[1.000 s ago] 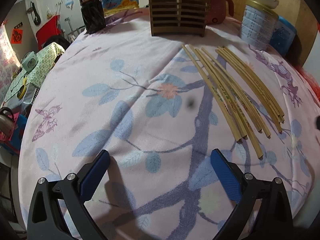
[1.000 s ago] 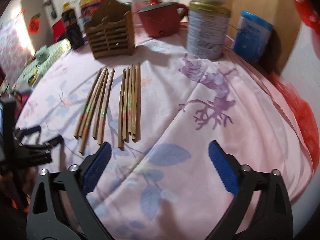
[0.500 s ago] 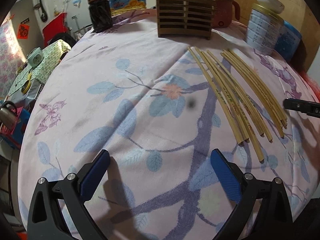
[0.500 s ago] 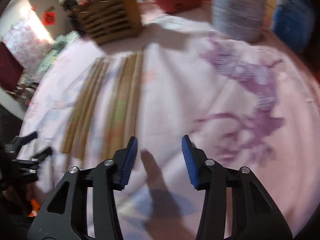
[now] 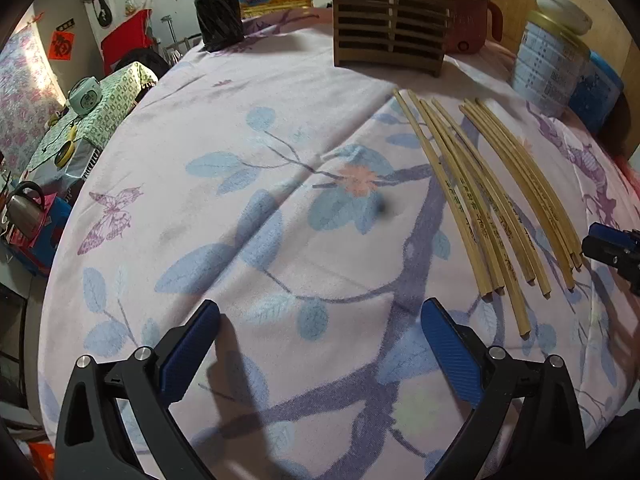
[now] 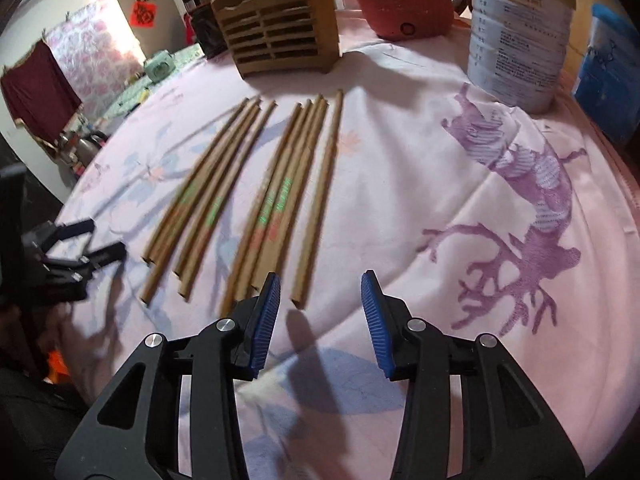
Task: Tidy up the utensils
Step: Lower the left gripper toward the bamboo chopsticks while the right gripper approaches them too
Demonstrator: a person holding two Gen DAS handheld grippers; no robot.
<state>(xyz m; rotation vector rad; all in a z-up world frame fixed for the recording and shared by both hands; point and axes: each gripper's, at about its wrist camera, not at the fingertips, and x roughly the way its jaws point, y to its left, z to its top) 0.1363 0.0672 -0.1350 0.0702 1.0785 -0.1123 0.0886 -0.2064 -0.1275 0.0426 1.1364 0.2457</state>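
Bamboo chopsticks [image 6: 256,200] blurred | right gripper [image 6: 320,292] jaws apart, had just narrowed, empty | left gripper [image 5: 320,320] jaws wide, empty

The right gripper [image 6: 321,292] hangs over the pink flowery cloth [image 6: 420,208] on the bench. Its blue jaws have just been opening a little, and nothing is between them. The ends of the chopsticks [image 6: 276,200] lie just ahead of the jaws. Behind them stand a wooden holder [image 6: 280,26], a red pot [image 6: 400,0] and a white can [image 6: 520,36]. The left gripper [image 6: 90,242] shows at the left edge.
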